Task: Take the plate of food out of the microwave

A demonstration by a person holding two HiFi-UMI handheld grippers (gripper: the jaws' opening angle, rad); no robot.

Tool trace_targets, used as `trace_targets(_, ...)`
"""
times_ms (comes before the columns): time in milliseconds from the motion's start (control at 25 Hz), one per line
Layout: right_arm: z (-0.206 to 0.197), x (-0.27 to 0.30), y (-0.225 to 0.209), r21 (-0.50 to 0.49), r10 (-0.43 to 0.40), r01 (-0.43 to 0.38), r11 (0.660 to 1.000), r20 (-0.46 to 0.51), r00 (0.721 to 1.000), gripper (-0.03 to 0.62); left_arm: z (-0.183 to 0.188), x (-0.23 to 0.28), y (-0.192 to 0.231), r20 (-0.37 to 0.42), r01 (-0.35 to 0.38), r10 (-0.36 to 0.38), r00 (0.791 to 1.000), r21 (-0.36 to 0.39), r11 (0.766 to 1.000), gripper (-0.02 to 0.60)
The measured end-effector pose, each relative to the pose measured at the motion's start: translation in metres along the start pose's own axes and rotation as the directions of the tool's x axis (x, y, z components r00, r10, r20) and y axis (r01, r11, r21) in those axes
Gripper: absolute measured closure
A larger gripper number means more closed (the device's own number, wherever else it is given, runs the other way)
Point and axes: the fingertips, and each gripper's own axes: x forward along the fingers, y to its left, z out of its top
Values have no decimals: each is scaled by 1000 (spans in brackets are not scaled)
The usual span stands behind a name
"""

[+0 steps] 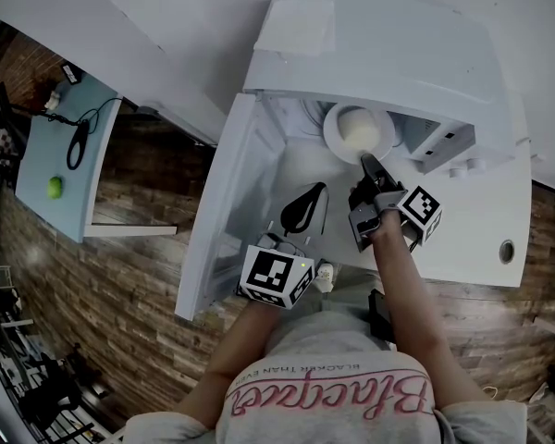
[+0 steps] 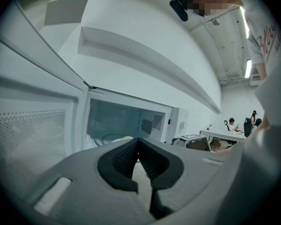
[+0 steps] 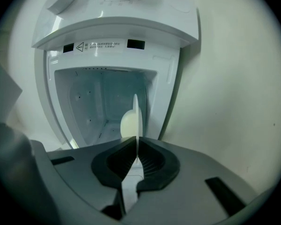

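The right forearm [image 1: 409, 276] stretches straight out from the body toward the open microwave [image 1: 388, 44], and the right tongs [image 1: 367, 162] at its end are turned on their side and point into the cavity. In the right gripper view these tongs [image 3: 136, 144] are clenched on the near rim of the plate [image 3: 135, 116], which shows edge-on as a thin pale line running straight ahead of the jaws in the direction they point. The food [image 3: 127, 123], a pale rounded mound, sits on the plate just beyond the tips. From the head view the plate [image 1: 338, 141] lies at the mouth of the cavity, directly ahead of the right tongs, with the food [image 1: 361, 129] on top of it. The left forearm [image 1: 236, 340] is bent in closer to the body, and the left tongs [image 1: 318, 190] hang beside and a little behind the right ones, aimed the same way. In the left gripper view they [image 2: 138, 142] are clenched on nothing, with the swung-open door [image 2: 28, 130] to their left and the cavity ahead. The white tabletop [image 1: 476, 239] extends to the right of the right tongs.
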Motion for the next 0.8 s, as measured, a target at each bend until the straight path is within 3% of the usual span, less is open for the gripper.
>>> trace_targets(800, -27, -46, -6, -5, 44, -44, 999, 30, 999, 571, -8, -38, -20, 17, 52, -52, 999, -8, 999, 577)
